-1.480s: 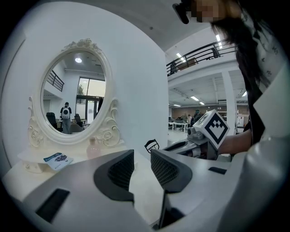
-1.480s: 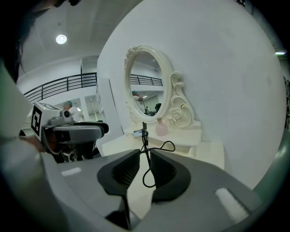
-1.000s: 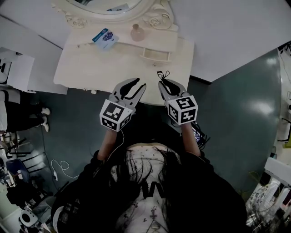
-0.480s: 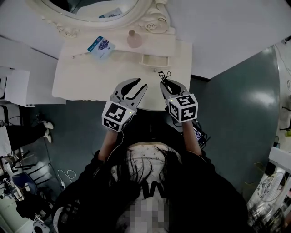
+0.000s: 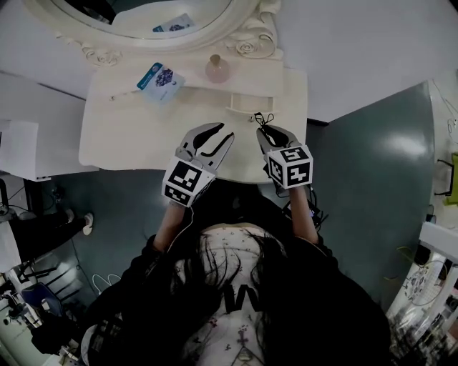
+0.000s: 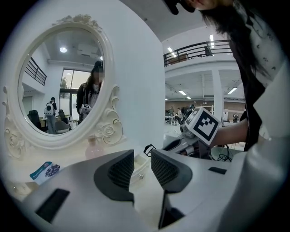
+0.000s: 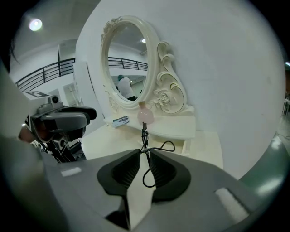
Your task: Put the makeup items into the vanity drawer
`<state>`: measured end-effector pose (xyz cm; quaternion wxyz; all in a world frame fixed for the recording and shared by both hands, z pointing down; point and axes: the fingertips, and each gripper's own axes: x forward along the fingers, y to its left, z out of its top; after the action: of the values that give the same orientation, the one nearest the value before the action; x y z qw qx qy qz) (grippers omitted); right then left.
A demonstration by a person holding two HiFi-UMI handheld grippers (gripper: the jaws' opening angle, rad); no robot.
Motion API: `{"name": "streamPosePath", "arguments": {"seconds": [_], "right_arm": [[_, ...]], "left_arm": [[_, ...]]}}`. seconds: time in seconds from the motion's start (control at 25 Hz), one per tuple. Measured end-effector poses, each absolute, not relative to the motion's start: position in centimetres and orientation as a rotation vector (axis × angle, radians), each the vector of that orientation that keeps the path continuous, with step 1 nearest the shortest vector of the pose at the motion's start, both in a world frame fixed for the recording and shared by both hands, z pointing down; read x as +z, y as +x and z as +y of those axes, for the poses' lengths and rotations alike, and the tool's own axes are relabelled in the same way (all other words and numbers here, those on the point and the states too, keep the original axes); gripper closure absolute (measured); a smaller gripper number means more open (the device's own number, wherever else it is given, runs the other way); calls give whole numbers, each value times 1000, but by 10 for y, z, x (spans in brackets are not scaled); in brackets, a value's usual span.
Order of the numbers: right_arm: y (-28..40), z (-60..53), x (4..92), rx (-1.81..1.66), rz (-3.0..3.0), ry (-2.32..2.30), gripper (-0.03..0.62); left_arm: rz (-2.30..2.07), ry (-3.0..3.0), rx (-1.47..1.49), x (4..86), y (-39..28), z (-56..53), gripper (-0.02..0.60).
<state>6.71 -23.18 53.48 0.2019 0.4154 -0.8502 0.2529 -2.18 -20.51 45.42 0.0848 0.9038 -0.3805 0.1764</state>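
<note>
My right gripper is shut on a black eyelash curler, held above the right side of the cream vanity top. The curler's loops stick out past the jaws. Just beyond it sits the small vanity drawer, which looks pulled out a little. My left gripper hovers open and empty beside the right one. A pink bottle stands on the shelf under the mirror. A blue packet lies to its left.
The vanity stands against a white wall, with teal floor to its right. White furniture sits off the table's left end. The person stands close to the front edge.
Both grippers keep nearly the same pose over the front of the vanity. The head view has shifted a little, and the curler stays in the right jaws.
</note>
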Motion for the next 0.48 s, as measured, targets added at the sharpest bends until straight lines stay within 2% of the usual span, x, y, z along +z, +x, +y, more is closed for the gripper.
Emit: {"name": "streamPosePath", "arguments": {"seconds": [0.24, 0.48], "right_arm": [[57, -251, 546, 674, -2314, 1124, 514], [46, -265, 561, 785, -2269, 1041, 514]], "left_arm": [[-1089, 2690, 497, 462, -38, -217, 466], [-1070, 2677, 471, 469, -54, -229, 466]]}}
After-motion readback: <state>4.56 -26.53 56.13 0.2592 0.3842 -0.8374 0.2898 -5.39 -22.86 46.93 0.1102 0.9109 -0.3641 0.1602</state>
